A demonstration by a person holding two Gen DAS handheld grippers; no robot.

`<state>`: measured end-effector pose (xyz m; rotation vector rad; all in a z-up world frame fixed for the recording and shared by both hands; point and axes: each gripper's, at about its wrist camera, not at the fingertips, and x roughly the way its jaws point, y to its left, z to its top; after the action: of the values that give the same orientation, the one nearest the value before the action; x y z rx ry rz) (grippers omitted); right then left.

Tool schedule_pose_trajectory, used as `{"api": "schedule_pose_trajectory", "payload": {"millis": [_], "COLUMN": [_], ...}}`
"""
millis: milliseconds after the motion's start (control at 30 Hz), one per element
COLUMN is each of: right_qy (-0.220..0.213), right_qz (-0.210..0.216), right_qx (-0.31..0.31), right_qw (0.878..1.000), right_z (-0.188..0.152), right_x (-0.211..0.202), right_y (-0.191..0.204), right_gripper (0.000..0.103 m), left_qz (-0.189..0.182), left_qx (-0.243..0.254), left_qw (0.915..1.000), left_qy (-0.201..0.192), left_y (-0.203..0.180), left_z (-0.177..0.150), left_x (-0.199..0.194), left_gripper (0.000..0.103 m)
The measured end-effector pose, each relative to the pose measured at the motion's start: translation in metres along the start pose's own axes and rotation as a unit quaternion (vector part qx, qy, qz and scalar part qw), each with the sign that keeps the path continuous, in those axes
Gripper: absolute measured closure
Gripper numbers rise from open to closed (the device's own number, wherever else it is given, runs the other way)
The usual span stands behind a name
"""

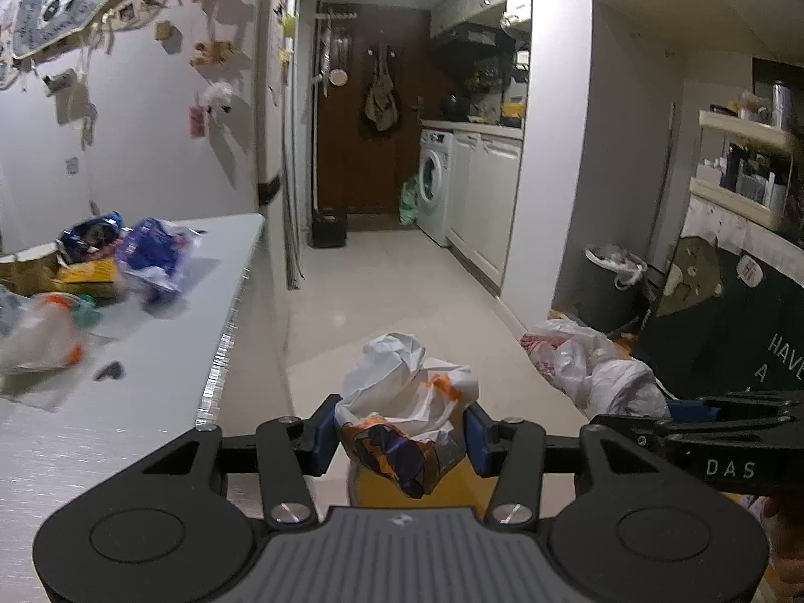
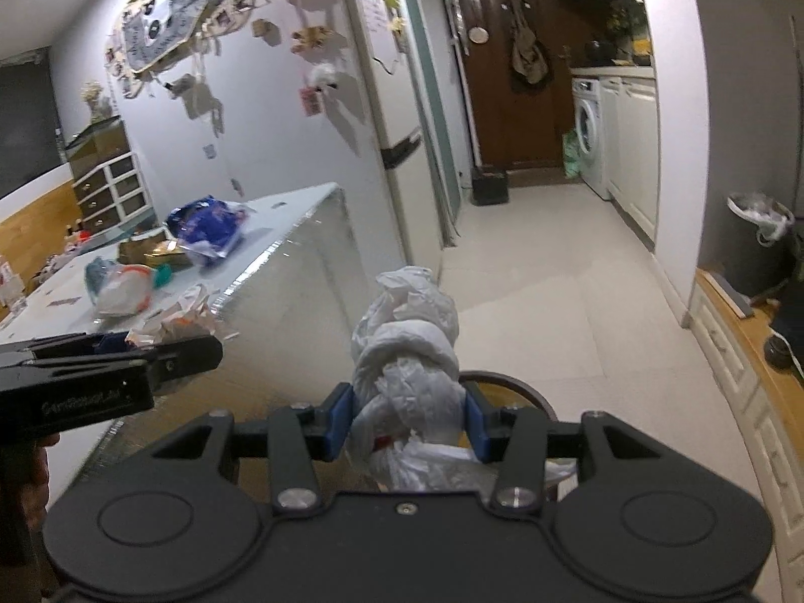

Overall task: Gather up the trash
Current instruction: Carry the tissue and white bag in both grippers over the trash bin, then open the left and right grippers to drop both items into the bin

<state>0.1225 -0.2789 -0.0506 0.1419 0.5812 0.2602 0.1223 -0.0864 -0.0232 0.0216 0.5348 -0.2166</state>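
- Left wrist view: the left claw (image 1: 399,439) sits at 6 o'clock, its blue pads partly apart and pressed on a crumpled wrapper bundle (image 1: 409,412) of white paper with an orange and dark printed part hanging below.
- Under the bundle a yellow-orange surface with a curved rim shows; what it is cannot be told.
- At 9 o'clock the white counter (image 1: 166,352) carries more trash: a blue wrapper (image 1: 151,256), a yellow packet (image 1: 88,271) and a blurred clear plastic bag (image 1: 40,331) near the left edge.
- At 3 to 4 o'clock the right claw (image 1: 723,412) reaches in from the right edge; from here its state cannot be told.
- On the floor at 4 o'clock lies a heap of white plastic bags (image 1: 593,367), and behind it at 3 o'clock stands a dark bin (image 1: 610,291) with a white liner.
- At 12 o'clock a brown door (image 1: 367,115) closes the corridor, with a washing machine (image 1: 432,186) to its right.

- Right wrist view: the right claw (image 2: 407,424) at 6 o'clock is partly apart and clamped on a twisted white plastic bag (image 2: 407,352) that stands up between the pads.
- Just behind it a dark round rim (image 2: 517,389) shows at 5 o'clock.
- At 9 o'clock the left claw (image 2: 166,346) comes in from the left edge with crumpled paper between its fingers.
- The counter (image 2: 281,211) at 10 o'clock holds the blue wrapper (image 2: 206,226) and the clear plastic bag (image 2: 120,291).
- The dark bin (image 2: 759,246) stands at 3 o'clock.
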Motion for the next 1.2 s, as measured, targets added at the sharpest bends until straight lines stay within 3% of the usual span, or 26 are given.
{"api": "schedule_pose_trajectory", "payload": {"millis": [633, 1200], "right_qy": [0.078, 0.164], "right_qz": [-0.018, -0.023], "right_qx": [0.047, 0.070], "right_qw": [0.996, 0.984], "right_z": [-0.024, -0.035], "right_x": [0.068, 0.162], "right_y": [-0.056, -0.082], "right_gripper": [0.056, 0.055], "left_qz": [-0.007, -0.004], "left_qx": [-0.016, -0.056], "left_qw": [0.9955, 0.9822], "left_qy": [0.093, 0.179], "left_y": [-0.011, 0.002], "left_z": [-0.020, -0.042], "left_x": [0.104, 0.199], "left_gripper": [0.053, 0.053]}}
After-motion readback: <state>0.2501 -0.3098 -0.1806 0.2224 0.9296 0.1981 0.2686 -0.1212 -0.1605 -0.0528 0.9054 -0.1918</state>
